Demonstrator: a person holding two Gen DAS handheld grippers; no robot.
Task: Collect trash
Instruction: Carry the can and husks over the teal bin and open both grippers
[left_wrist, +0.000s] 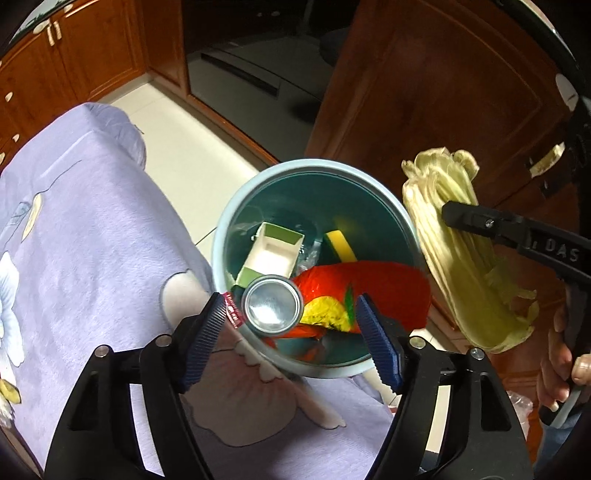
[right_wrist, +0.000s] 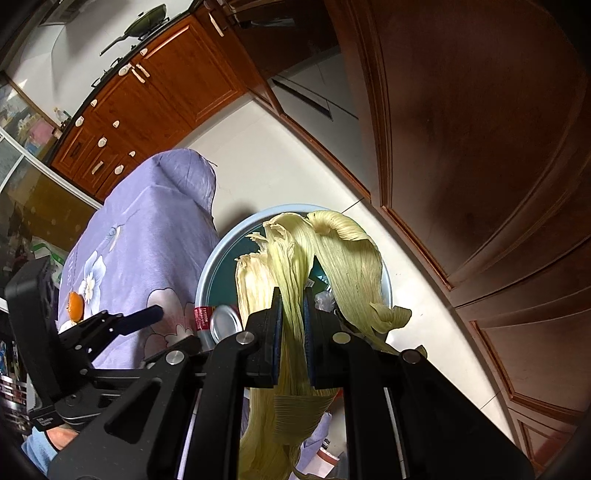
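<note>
Left wrist view: left gripper (left_wrist: 293, 319) fingers (left_wrist: 207, 332) are standing apart, nothing pressing on the ribbed pads.
Can: silver can (left_wrist: 272, 304) is sitting between those fingers, bottom end facing up, right at the bin's near rim, touching neither pad as far as I can tell.
Bin: light blue trash bin (left_wrist: 236, 206) is holding a white box (left_wrist: 271, 254), a yellow sponge (left_wrist: 341, 243) and a red wrapper (left_wrist: 384, 291).
Right wrist view: right gripper (right_wrist: 293, 325) fingers are clamping on a pale corn husk (right_wrist: 291, 266).
Husk: hanging over the bin.
Tabletop: purple floral cloth (left_wrist: 92, 229) is covering it, beside the bin.
</note>
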